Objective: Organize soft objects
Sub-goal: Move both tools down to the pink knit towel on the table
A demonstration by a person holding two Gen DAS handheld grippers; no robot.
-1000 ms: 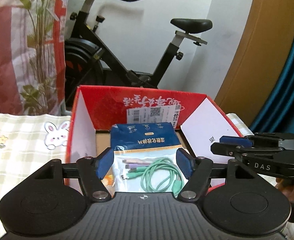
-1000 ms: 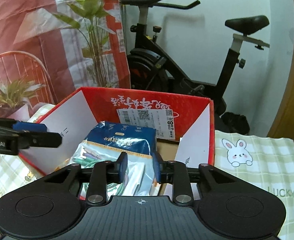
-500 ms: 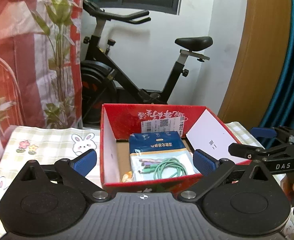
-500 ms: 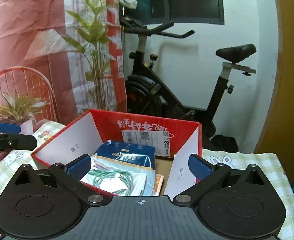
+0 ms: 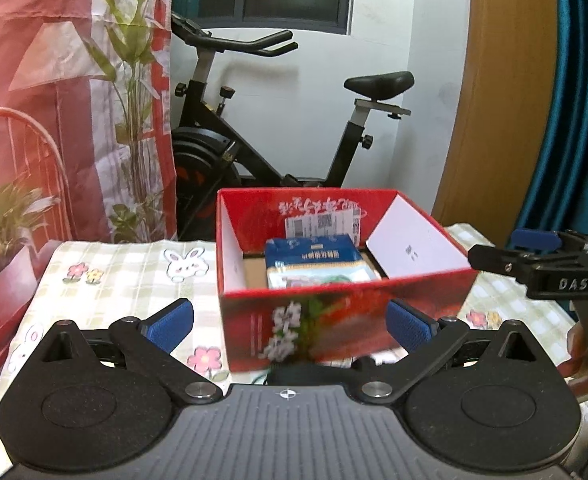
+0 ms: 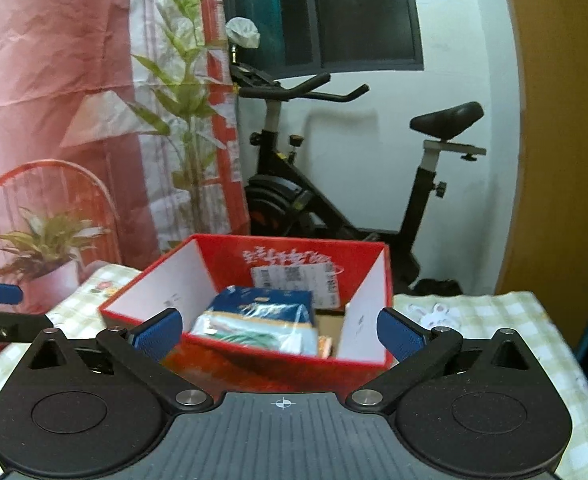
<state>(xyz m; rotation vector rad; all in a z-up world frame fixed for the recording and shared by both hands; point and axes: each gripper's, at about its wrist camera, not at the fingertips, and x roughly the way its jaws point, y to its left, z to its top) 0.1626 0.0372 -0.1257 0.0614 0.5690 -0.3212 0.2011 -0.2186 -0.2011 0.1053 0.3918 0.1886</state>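
Both grippers are spread wide and empty here: left gripper [image 5: 289,326] and right gripper [image 6: 279,334] have just been opening, nothing between the jaws. The blue packet [image 5: 314,258] with the cable bag [image 6: 253,330] sits down in the red box [image 5: 346,320], just ahead of both grippers on the checked table [image 5: 133,280]. Looks like the back-off step, so I'd pull straight away, keep the fingers clear of the front wall, and not nudge the box.

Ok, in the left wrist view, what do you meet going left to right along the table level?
Potted plant → bunny print on the checked tablecloth → red box holding the blue packet → right gripper.
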